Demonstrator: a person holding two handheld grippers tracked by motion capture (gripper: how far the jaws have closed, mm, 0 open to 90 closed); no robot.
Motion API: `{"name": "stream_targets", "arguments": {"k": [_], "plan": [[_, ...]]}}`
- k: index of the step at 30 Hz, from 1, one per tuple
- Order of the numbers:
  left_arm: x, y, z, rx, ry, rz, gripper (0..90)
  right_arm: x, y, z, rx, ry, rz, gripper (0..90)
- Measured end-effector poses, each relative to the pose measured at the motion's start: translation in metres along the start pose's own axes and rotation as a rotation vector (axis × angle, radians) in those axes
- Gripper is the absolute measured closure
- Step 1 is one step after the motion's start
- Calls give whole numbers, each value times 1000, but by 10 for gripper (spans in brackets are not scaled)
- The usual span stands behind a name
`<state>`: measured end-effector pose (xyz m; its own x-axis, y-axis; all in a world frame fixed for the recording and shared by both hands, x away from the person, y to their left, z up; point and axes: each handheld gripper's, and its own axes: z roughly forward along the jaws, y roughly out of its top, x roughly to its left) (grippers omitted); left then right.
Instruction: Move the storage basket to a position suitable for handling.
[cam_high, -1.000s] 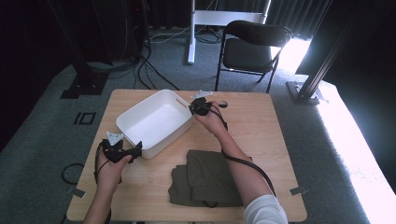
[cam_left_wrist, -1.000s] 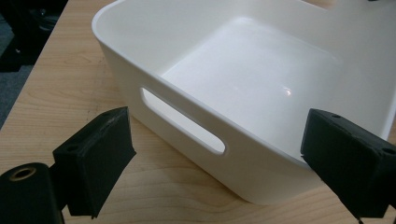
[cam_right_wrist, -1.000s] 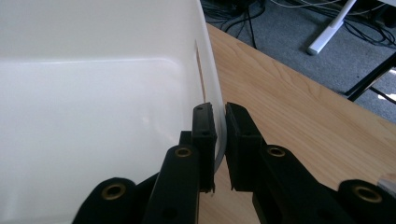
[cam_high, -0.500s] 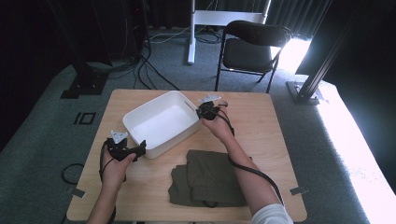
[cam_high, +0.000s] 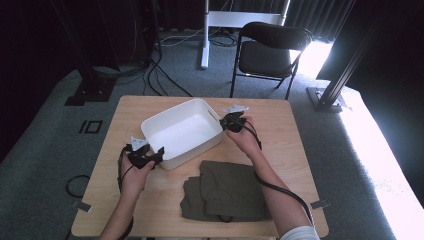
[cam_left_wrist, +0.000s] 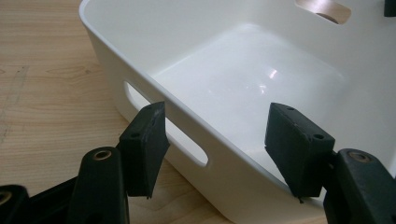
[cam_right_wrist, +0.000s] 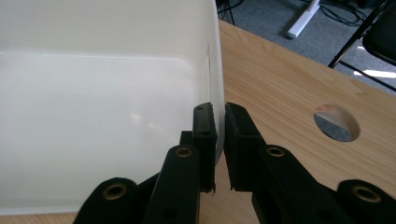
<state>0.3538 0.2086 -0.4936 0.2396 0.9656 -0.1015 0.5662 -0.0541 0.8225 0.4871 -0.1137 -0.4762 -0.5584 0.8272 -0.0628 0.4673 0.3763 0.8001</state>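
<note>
Left gripper (cam_left_wrist: 219, 149) now straddles bin (cam_left_wrist: 243, 88) wall.

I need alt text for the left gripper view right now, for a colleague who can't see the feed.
The left hand-held gripper straddles the rim of a white plastic bin, one black pad outside by the handle slot and one inside; its jaws have just been closing but do not yet press on the wall. The bin is empty and sits on a wooden table.
</note>
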Motion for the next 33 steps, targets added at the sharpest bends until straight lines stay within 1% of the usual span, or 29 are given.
{"name": "stream_targets", "arguments": {"k": [1, 2, 4, 6, 12, 17, 19, 20, 25, 26, 29, 30, 33], "plan": [[0, 0, 0, 0, 0, 0, 412, 0, 0, 0, 0, 0, 0, 836], [-2, 1, 1, 8, 11, 13, 414, 0, -1, -1, -3, -4, -3, 838], [-3, 2, 1, 9, 13, 13, 418, -1, -2, -2, -2, -8, -2, 840], [-6, 3, 4, 5, 22, 13, 443, -3, -3, -5, -3, -9, 7, 840], [-10, 5, 8, -4, 18, 8, 481, -8, -7, -10, 4, -22, 13, 841], [-16, 9, 13, -1, 19, 23, 507, -14, -12, -17, 6, -30, 36, 841], [-19, 10, 15, 0, 12, 28, 511, -16, -14, -20, 5, -36, 41, 841], [-22, 12, 17, 6, 9, 37, 513, -20, -16, -23, 8, -40, 51, 841], [-28, 15, 23, 6, -6, 46, 521, -26, -21, -29, 10, -57, 59, 841], [-31, 16, 26, 2, -13, 51, 524, -29, -24, -33, 10, -59, 78, 843], [-34, 18, 29, 0, -22, 55, 524, -34, -27, -37, 7, -63, 88, 850], [-37, 19, 32, 3, -32, 61, 525, -37, -29, -41, 14, -66, 112, 852], [-40, 20, 35, 1, -44, 66, 524, -40, -32, -44, 18, -77, 114, 853]]}}
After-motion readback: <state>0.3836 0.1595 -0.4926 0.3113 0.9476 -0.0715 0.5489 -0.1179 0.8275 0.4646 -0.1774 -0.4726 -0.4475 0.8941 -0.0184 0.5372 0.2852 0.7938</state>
